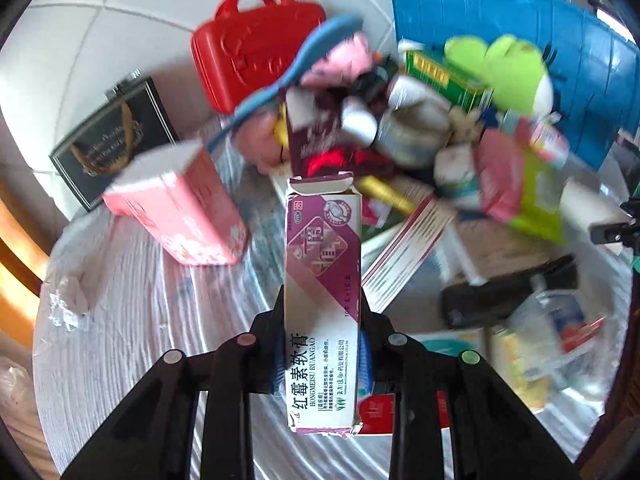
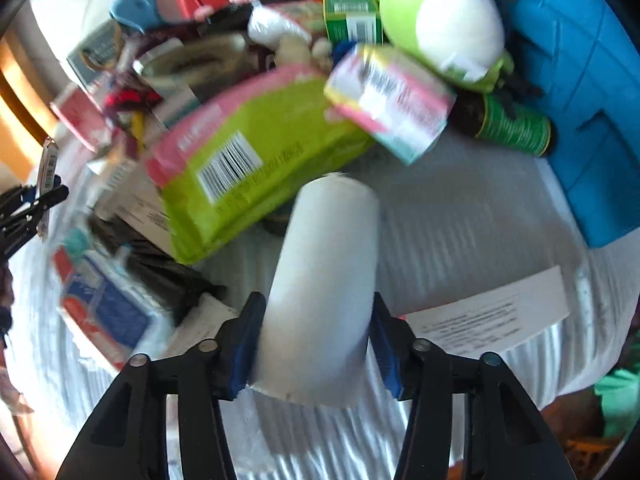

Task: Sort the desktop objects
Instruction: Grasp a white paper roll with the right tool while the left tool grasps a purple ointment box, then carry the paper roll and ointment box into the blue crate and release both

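In the left wrist view my left gripper (image 1: 322, 312) is shut on a long purple-and-white ointment box (image 1: 322, 280) that stands lengthwise between the fingers, its torn flap pointing away. In the right wrist view my right gripper (image 2: 316, 320) is shut on a white cylinder (image 2: 324, 280), perhaps a roll or tube, held a little above the white cloth. Behind both lies a heap of mixed objects: a green plush toy (image 2: 440, 20), a lime-and-pink packet (image 2: 256, 160), a green box (image 2: 350, 6), a pink box (image 1: 180, 208).
A blue crate (image 2: 580, 100) stands at the right, a red case (image 1: 256, 52) and a dark framed plaque (image 1: 112, 136) at the back left. A printed paper sheet (image 2: 492, 316) lies on the white striped cloth (image 2: 460, 220). The left gripper shows at the right wrist view's left edge (image 2: 28, 208).
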The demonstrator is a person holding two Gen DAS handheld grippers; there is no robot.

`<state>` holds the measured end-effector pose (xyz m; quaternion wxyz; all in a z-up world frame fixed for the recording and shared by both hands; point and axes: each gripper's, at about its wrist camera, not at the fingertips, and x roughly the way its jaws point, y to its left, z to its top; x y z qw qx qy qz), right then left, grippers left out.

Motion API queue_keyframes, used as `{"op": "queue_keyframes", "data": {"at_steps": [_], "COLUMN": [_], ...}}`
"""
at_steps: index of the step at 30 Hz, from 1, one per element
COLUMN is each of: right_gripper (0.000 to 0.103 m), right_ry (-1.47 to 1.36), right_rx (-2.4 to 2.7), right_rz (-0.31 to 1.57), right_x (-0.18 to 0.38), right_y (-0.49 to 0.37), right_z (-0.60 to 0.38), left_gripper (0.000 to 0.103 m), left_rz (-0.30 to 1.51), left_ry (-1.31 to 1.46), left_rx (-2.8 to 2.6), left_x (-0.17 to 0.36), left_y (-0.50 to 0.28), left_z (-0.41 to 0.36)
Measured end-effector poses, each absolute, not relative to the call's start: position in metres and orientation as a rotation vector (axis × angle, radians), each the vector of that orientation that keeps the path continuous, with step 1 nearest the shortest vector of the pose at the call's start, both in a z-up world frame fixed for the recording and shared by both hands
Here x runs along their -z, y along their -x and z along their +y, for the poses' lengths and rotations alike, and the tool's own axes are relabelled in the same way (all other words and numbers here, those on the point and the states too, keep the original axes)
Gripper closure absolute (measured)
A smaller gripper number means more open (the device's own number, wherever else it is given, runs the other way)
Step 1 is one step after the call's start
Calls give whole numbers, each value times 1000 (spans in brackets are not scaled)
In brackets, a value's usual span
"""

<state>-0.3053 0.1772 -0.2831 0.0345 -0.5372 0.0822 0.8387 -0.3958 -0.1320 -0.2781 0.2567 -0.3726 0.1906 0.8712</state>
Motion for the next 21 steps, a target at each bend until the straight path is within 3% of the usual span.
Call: {"op": "queue_keyframes", "data": {"at_steps": [10, 21], "right_gripper": [59, 59], "right_ry": [1401, 717], "right_rx": [-2855, -3006], "right_rz": [283, 79], "right_x": [194, 16], "right_y": [298, 240], "right_z": [141, 181], "left_gripper": [76, 76], "left_rz": [518, 496], "left_ry": [803, 488], "left_rx": [-2379, -2440], "left_x": [174, 44], "left_y": [348, 320], "left_z": [-81, 46]}}
